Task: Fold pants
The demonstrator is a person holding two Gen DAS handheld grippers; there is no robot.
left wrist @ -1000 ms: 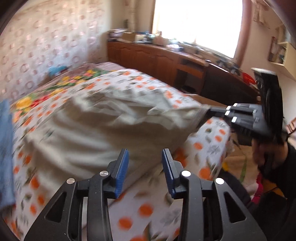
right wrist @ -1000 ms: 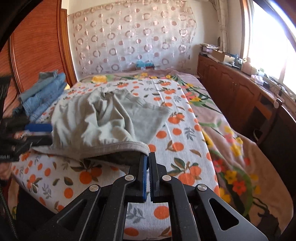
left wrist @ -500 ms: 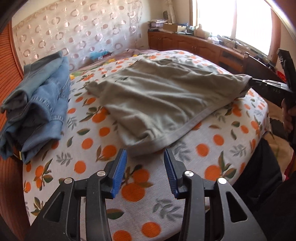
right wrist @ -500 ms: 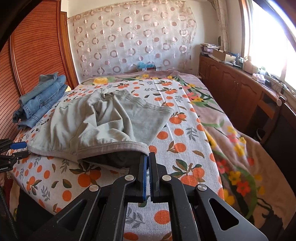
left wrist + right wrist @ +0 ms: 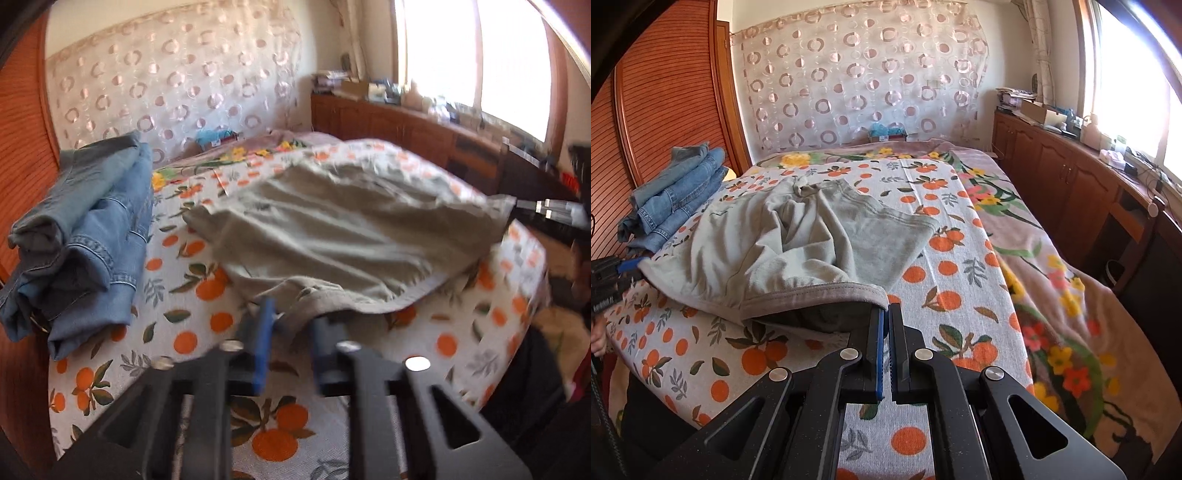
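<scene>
The grey-green pants [image 5: 798, 236] lie across the near half of the orange-print bedspread [image 5: 945, 280], their hem edge running side to side along the bed's near edge from about 9 o'clock to 12 o'clock in the right wrist view. The right gripper [image 5: 885, 332] has its jaws nearly together, pinching the right corner of that hem at its tips. The left gripper [image 5: 290, 332] stands with a moderate gap between its blue pads, and the other hem corner sits right at that gap, at 12 o'clock from it; motion blur hides whether the cloth is inside the jaws or just ahead, so whether it has a hold I cannot tell. The garment's long axis runs away from both grippers toward the headboard. The folded denim stack [image 5: 81, 236] sits at 9 to 10 o'clock, just beside the pants. Judged from this, the next move turns on the left gripper securing its corner, so both corners can be carried away along the long axis.
</scene>
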